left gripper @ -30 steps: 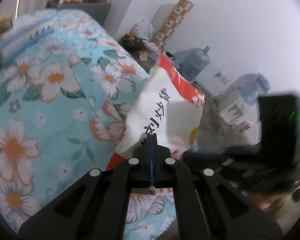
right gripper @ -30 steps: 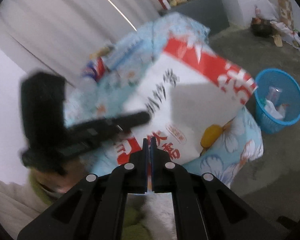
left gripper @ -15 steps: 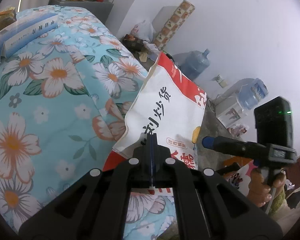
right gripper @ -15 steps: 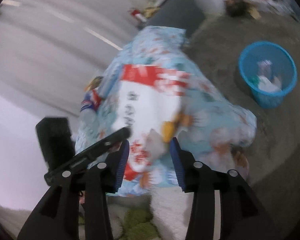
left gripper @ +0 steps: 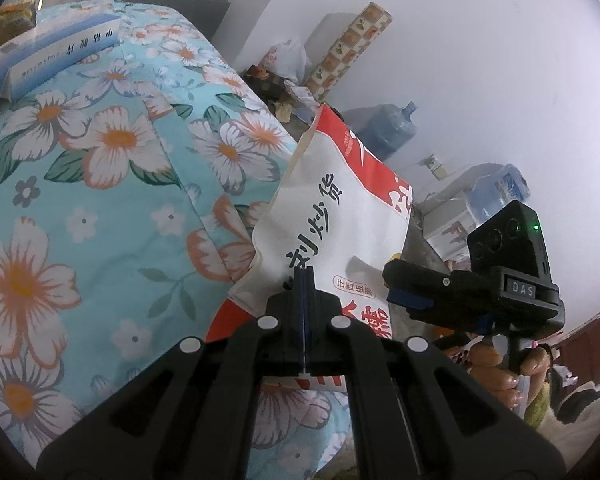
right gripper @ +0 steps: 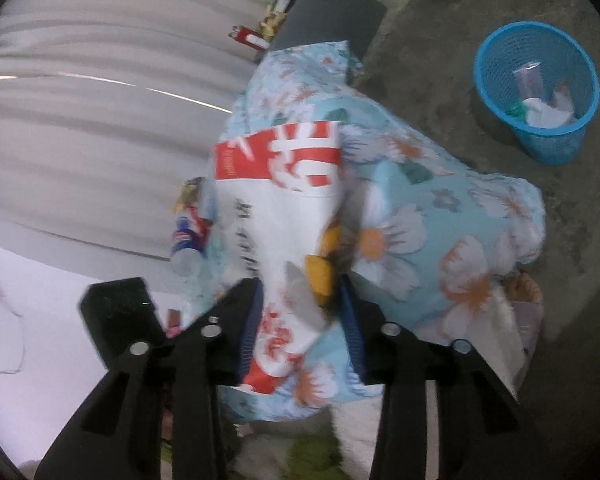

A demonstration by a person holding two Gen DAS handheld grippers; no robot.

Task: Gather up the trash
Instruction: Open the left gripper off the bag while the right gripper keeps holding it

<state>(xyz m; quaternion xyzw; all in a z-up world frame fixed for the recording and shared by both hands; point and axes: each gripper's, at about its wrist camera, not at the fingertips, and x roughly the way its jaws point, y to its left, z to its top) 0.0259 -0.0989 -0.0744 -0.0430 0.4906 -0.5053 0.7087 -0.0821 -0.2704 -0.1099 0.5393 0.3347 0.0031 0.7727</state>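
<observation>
A large white and red snack bag (left gripper: 340, 216) with black Chinese writing stands over the edge of the flowered blue tablecloth (left gripper: 100, 184). My left gripper (left gripper: 304, 288) is shut on the bag's lower edge. My right gripper (right gripper: 300, 304) is open, its blue-padded fingers either side of the bag (right gripper: 284, 216), not pinching it. In the left wrist view the right gripper's body (left gripper: 480, 284) sits just right of the bag. A blue mesh bin (right gripper: 540, 88) with some trash in it stands on the floor at the right.
A blue and white box (left gripper: 60, 56) and a snack packet (left gripper: 12, 20) lie at the cloth's far end. A plastic bottle (right gripper: 188, 240) lies by the bag. Water jugs (left gripper: 384, 132) and a patterned roll (left gripper: 348, 48) stand by the wall. The floor is bare concrete.
My right gripper let go of the bag, opened and pulled back and up. My left gripper stays shut on the bag, which has shifted little.
</observation>
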